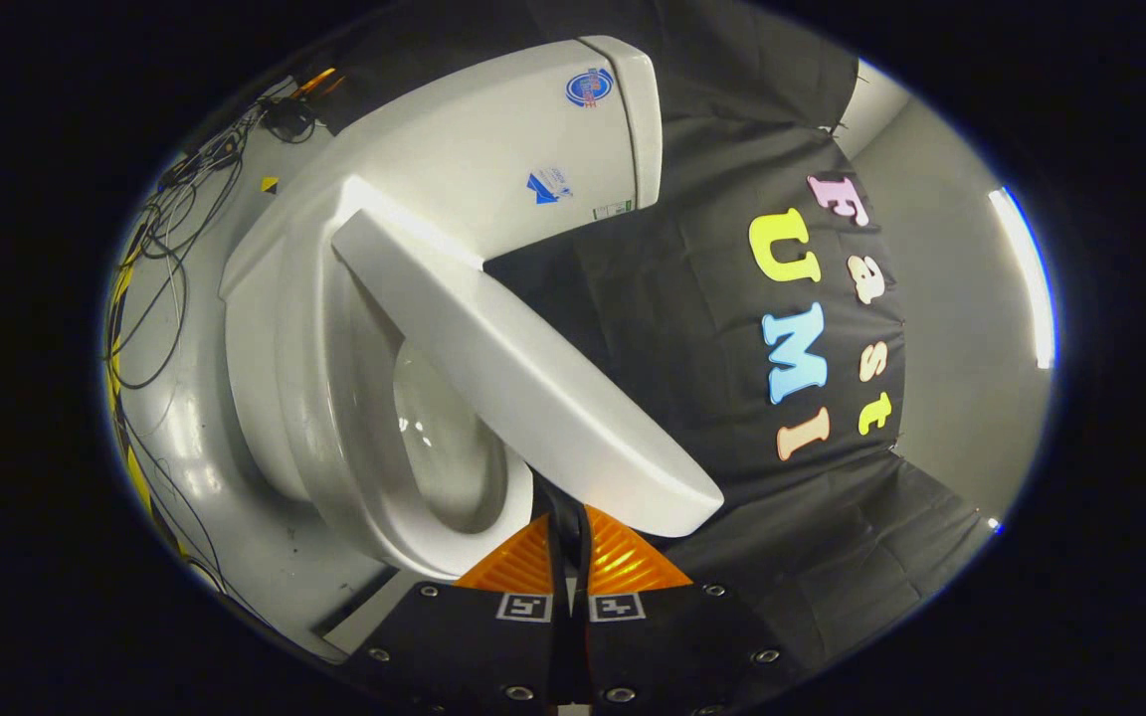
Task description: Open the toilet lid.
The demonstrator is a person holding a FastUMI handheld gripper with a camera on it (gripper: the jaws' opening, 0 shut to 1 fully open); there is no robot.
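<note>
Gripper view, seen with the whole scene tilted: the gripper (570,542) is shown nearest, its two fingers brought together so that hardly any gap is left between the ribbed pads (623,562). Whether anything is pinched between them cannot be told; the fingertips are met by the front rim of the toilet lid (523,373), and the point of contact is hidden by the lid's own edge. A small square marker is carried on the body of each finger, just behind the pads.

Just ahead of the fingers, the toilet lid is seen partly raised: it is hinged at the far end, beside the tank, and its free front edge is lifted clear of the seat (334,467), so that a wedge-shaped opening is left between the two. Through that opening the inside of the bowl (444,438) is exposed, with small highlights on its glazed surface.

Beyond the lid, the tank (503,139) is seen, with a round sticker near its top and a smaller sticker lower down on its face.

Beside the toilet, a pale floor (185,438) is shown, across which a tangle of dark cables (165,259) is trailed. Farthest away, the booth's wall of black cloth (692,328) is hung behind the toilet, and a pale wall with a lit strip (1026,278) is seen past the cloth's edge.
</note>
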